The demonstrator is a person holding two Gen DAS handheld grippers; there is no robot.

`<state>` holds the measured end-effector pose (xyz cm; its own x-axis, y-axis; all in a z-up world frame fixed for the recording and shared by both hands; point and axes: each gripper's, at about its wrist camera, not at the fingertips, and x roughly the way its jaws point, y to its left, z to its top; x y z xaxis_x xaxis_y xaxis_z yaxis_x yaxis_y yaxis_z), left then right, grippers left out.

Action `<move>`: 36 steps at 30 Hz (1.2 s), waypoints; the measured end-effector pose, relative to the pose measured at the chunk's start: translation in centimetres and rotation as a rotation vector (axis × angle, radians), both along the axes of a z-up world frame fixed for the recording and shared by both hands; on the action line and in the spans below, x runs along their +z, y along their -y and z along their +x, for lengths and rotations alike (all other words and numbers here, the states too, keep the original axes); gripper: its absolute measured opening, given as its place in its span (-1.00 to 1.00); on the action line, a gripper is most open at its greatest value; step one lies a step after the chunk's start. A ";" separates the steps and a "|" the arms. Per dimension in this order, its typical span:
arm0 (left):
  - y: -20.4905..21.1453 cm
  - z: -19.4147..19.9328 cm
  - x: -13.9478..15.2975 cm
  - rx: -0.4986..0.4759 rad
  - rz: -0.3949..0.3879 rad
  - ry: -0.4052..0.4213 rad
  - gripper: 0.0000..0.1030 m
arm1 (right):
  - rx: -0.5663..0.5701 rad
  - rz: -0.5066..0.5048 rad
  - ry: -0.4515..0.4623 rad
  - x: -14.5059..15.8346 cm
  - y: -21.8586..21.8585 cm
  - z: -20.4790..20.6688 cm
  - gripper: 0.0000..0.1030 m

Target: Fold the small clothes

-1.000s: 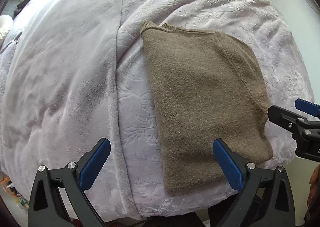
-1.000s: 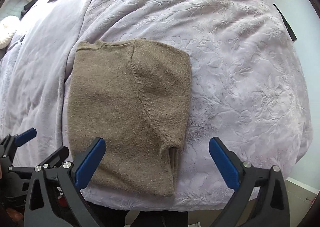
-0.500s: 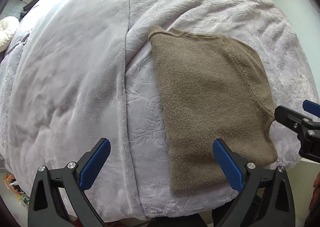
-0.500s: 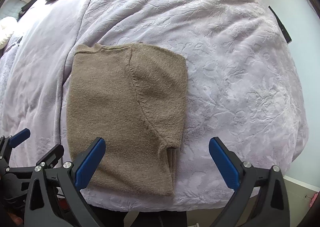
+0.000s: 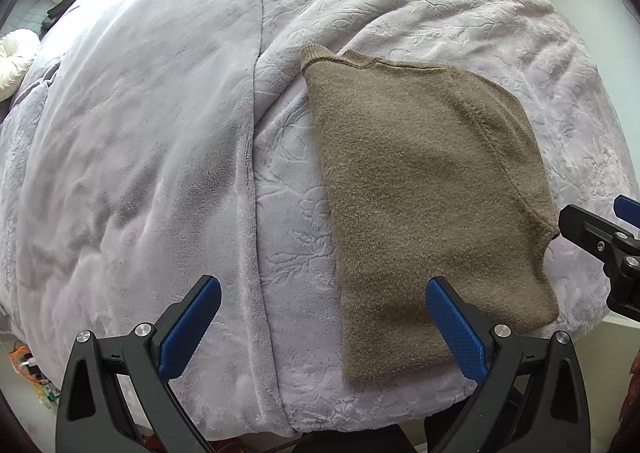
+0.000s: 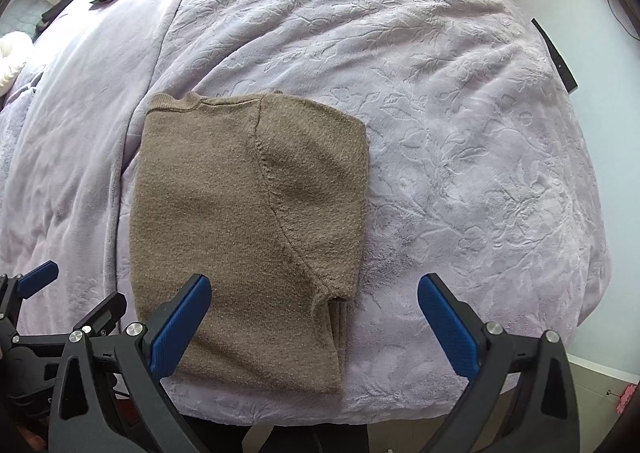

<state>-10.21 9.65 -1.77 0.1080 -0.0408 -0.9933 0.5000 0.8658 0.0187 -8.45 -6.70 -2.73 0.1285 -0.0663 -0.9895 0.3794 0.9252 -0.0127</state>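
From the left wrist camera, the left tongs point(image 5: 322, 323) are spread wide and hold nothing, hovering above the near edge of a bed point(image 5: 140, 153) covered in a pale lilac blanket. A brown sweater point(image 5: 424, 197), folded into a rough rectangle, lies flat on the blanket. From the right wrist camera, the right tongs point(image 6: 314, 323) also gape wide and empty above the sweater's point(image 6: 240, 221) near end, with a folded sleeve on top.
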 end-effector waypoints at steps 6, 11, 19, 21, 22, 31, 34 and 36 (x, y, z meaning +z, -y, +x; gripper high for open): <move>0.1 -0.1 0.0 0.003 0.003 0.002 0.99 | -0.001 -0.002 -0.004 -0.1 0.0 0.1 0.99; -0.1 0.1 -0.2 0.008 0.007 -0.002 0.99 | 0.003 -0.003 -0.005 -0.2 -0.2 0.2 0.99; -0.1 0.2 -0.3 0.004 0.019 0.003 0.99 | 0.004 -0.007 -0.008 -0.2 -0.4 0.1 0.99; -0.2 0.2 -0.3 0.004 0.022 0.005 0.99 | 0.004 -0.009 -0.007 -0.2 -0.4 0.2 0.99; -0.2 0.3 -0.3 0.005 0.023 0.006 0.99 | 0.005 -0.010 -0.008 -0.2 -0.4 0.2 0.99; -0.1 0.5 -0.2 0.004 0.026 0.008 0.99 | 0.020 -0.012 -0.014 -0.3 -0.5 0.6 0.99; -0.1 0.6 -0.3 0.005 0.024 0.008 0.99 | 0.023 -0.014 -0.016 -0.3 -0.5 0.7 0.99; -0.1 0.6 -0.3 0.009 0.023 0.007 0.99 | 0.022 -0.014 -0.017 -0.4 -0.6 0.7 0.99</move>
